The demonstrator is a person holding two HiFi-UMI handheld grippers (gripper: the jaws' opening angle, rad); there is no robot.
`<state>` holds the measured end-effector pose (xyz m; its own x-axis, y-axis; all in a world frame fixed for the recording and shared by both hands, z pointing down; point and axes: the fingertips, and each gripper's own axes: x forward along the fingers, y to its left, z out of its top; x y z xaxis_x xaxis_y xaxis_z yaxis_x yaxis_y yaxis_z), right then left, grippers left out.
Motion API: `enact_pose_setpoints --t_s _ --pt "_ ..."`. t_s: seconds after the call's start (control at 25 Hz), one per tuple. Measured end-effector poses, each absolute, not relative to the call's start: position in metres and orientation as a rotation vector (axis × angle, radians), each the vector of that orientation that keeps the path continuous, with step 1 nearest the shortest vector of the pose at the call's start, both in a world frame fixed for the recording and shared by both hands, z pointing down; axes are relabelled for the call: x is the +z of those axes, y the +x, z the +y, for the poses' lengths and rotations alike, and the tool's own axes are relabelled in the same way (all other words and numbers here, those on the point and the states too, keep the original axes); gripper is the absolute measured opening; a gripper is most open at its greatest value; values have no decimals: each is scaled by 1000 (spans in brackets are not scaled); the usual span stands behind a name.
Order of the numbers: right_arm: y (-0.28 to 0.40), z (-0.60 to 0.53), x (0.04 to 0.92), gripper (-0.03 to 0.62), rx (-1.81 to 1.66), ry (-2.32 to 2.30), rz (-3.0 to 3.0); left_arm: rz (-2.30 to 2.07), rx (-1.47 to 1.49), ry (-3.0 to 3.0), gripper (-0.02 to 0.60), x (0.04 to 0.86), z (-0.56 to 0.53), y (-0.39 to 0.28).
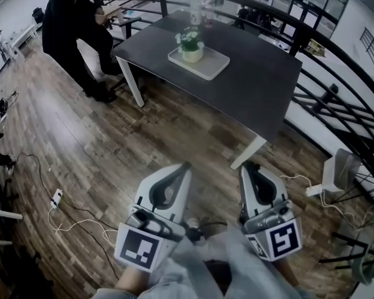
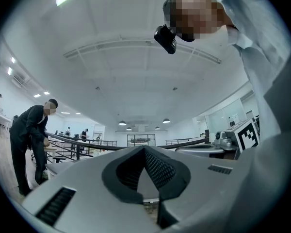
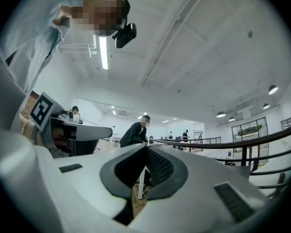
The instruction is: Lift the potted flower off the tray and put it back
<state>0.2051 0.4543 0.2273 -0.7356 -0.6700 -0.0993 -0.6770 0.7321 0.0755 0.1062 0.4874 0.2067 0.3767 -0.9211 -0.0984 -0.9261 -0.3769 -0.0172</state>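
The potted flower (image 1: 191, 45), white blooms in a pale pot, stands on a white tray (image 1: 215, 63) on the dark table (image 1: 255, 86) far ahead in the head view. Both grippers hang low over the wooden floor, well short of the table. My left gripper (image 1: 186, 165) is shut with nothing in it, and in the left gripper view its tips (image 2: 144, 148) meet. My right gripper (image 1: 244, 166) is also shut and empty, its tips (image 3: 146, 147) together. Neither gripper view shows the pot.
A person in black (image 1: 75, 23) bends at the table's left end. A curved dark railing (image 1: 340, 52) runs behind and to the right of the table. Cables and a power strip (image 1: 56, 198) lie on the floor at left. A white device (image 1: 340, 170) stands at right.
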Motion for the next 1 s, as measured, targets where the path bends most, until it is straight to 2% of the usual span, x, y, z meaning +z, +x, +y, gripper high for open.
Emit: enact_pose_setpoints --t_s 0.64,1.0 --pt "186 422 236 0 131 -1122 2876 1758 113 -2544 2 214 461 82" --pt "147 367 237 0 123 -985 2915 1861 90 -2468 2 213 419 51"
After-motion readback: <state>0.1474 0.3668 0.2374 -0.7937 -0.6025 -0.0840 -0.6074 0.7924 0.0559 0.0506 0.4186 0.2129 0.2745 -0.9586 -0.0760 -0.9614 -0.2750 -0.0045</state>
